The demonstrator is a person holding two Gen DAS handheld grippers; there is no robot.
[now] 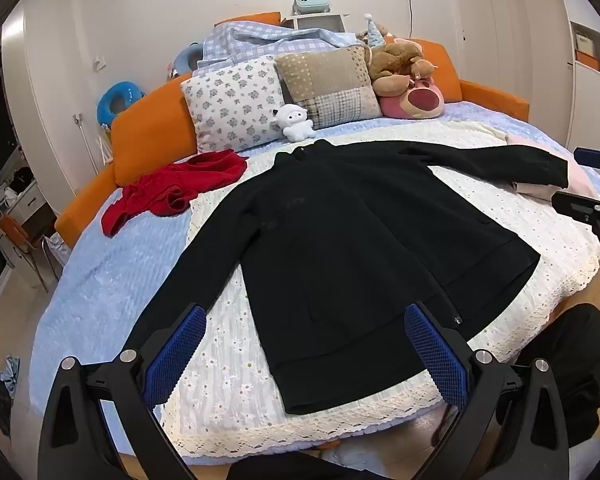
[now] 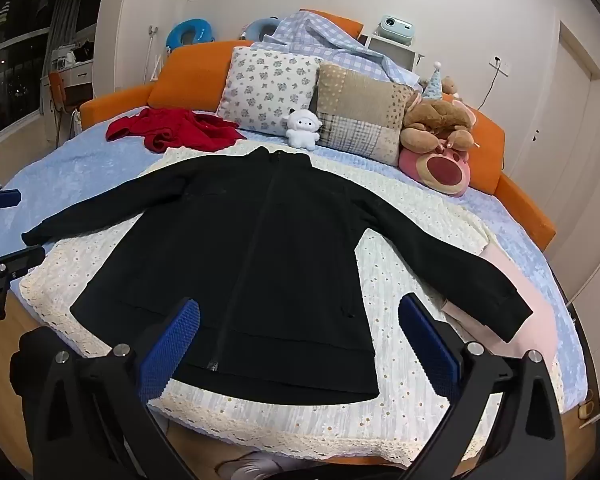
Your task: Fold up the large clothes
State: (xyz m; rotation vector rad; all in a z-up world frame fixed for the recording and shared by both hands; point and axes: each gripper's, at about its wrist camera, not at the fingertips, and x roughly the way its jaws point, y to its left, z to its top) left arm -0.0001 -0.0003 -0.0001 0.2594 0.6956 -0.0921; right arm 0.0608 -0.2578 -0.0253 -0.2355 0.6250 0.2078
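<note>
A large black zip jacket [image 1: 340, 240] [image 2: 260, 256] lies flat, front up, on a cream lace blanket [image 1: 228, 360] [image 2: 384, 280] on the bed, both sleeves spread outward. My left gripper [image 1: 304, 344] hovers above the hem's left part, jaws wide apart, nothing between the blue pads [image 1: 176, 356]. My right gripper [image 2: 298, 344] hangs over the hem near the zip's bottom end, also open and holding nothing. Each gripper shows at the other view's edge: the right gripper [image 1: 584, 184] beyond the right cuff, the left gripper [image 2: 8, 228] by the left cuff.
A red garment [image 1: 172, 188] [image 2: 172, 128] lies crumpled at the bed's far left. Pillows [image 1: 236, 104] and plush toys [image 1: 404, 76] line the orange headboard [image 1: 148, 136]. A pink cloth [image 2: 528, 312] lies under the right sleeve. A person's dark-clothed leg [image 1: 572, 360] stands at the bed's foot.
</note>
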